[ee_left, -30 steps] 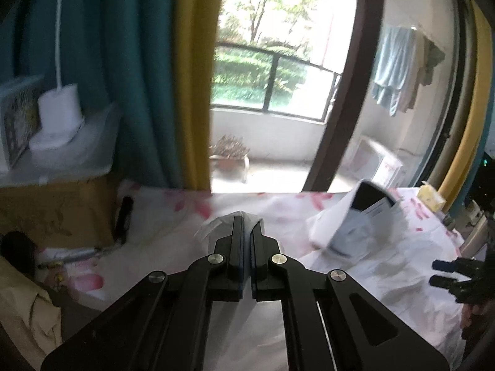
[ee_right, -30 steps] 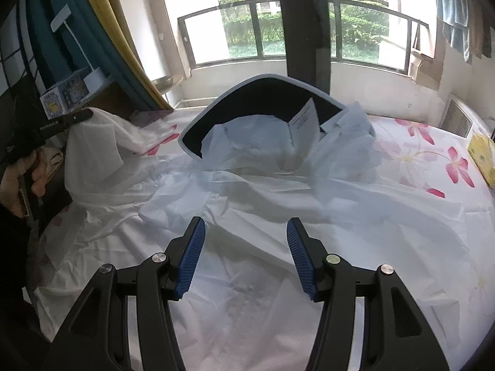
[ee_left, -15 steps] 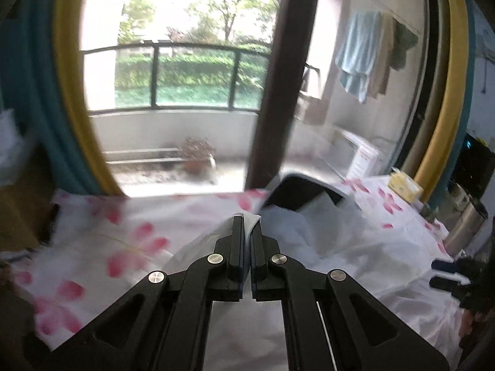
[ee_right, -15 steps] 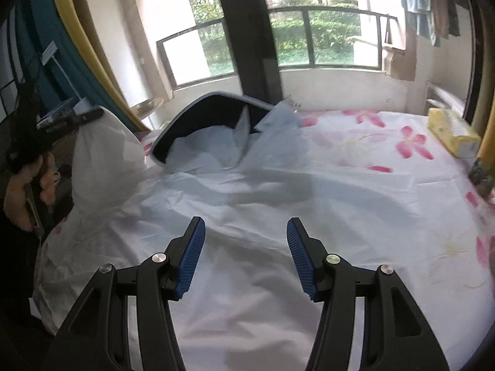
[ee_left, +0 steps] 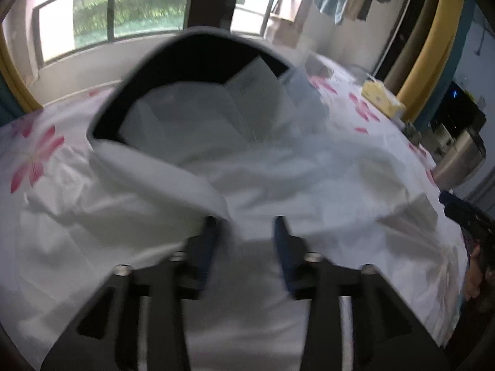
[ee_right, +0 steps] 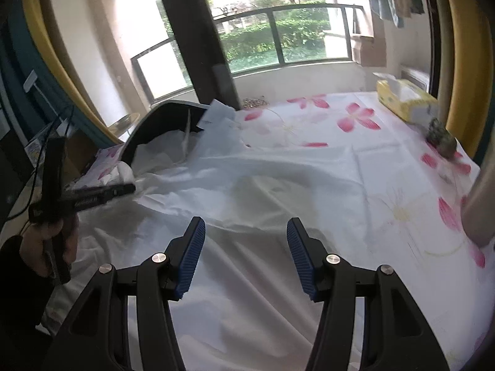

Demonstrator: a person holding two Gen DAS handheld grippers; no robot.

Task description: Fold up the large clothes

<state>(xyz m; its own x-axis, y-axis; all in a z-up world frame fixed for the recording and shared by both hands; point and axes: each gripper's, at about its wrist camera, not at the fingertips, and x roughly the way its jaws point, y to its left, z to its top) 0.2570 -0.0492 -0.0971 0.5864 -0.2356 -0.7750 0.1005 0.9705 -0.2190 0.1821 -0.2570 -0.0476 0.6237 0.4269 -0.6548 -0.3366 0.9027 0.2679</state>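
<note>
A large white garment (ee_right: 247,191) lies spread and wrinkled on the flowered bed sheet (ee_right: 386,142). Its dark-lined hood or collar (ee_left: 198,55) stands up at the far end with a white paper tag (ee_left: 253,86) inside. In the left wrist view my left gripper (ee_left: 246,232) is open just above the garment (ee_left: 294,179), with a folded edge of cloth (ee_left: 161,173) right in front of its left finger; the view is blurred. The left gripper also shows in the right wrist view (ee_right: 102,193) at the garment's left edge. My right gripper (ee_right: 246,241) is open and empty over the garment's near part.
A yellow tissue pack (ee_right: 405,102) lies at the bed's far right. A small dark object (ee_right: 442,139) sits near the right edge. A metal kettle (ee_left: 461,157) stands right of the bed. The balcony window (ee_right: 278,40) is behind, curtains at both sides.
My left gripper was shut on a fold of the white garment and held it up; it has swung right and down over the bed and has opened, the cloth released. The right gripper stays open.
</note>
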